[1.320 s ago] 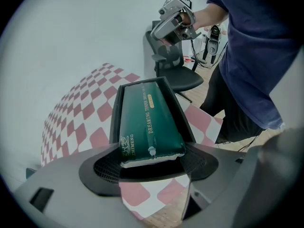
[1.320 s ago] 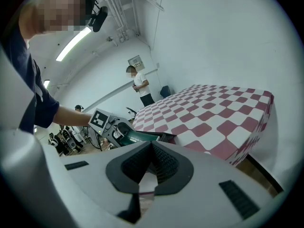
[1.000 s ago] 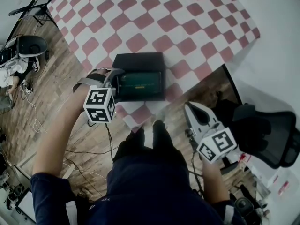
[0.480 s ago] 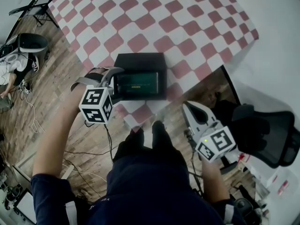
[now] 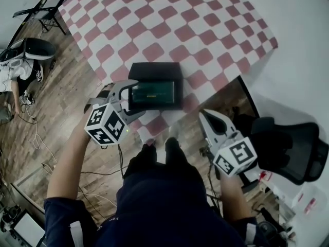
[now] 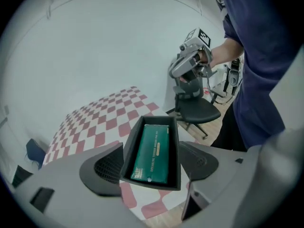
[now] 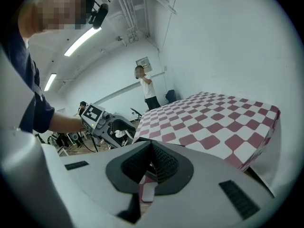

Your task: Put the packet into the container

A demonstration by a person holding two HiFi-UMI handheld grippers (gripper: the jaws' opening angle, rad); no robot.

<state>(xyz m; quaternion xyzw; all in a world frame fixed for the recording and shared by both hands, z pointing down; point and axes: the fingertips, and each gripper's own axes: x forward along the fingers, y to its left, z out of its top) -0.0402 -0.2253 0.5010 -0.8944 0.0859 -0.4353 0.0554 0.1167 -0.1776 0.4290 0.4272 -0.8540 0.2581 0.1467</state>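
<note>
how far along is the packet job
Done: the green packet lies inside the black container. In hand: nothing; left gripper jaws apart at the container, right gripper shut and empty, off the table. Left: probably only backing away.

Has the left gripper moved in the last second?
Yes. The left gripper has drawn back from the black container, toward the person, with its jaws apart.

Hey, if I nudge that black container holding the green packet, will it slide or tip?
Probably slide: the black container looks low and wide, sitting flat on the checkered cloth. It seems light, holding only one flat green packet. It sits near the table edge, so a push toward you might send it off.
</note>
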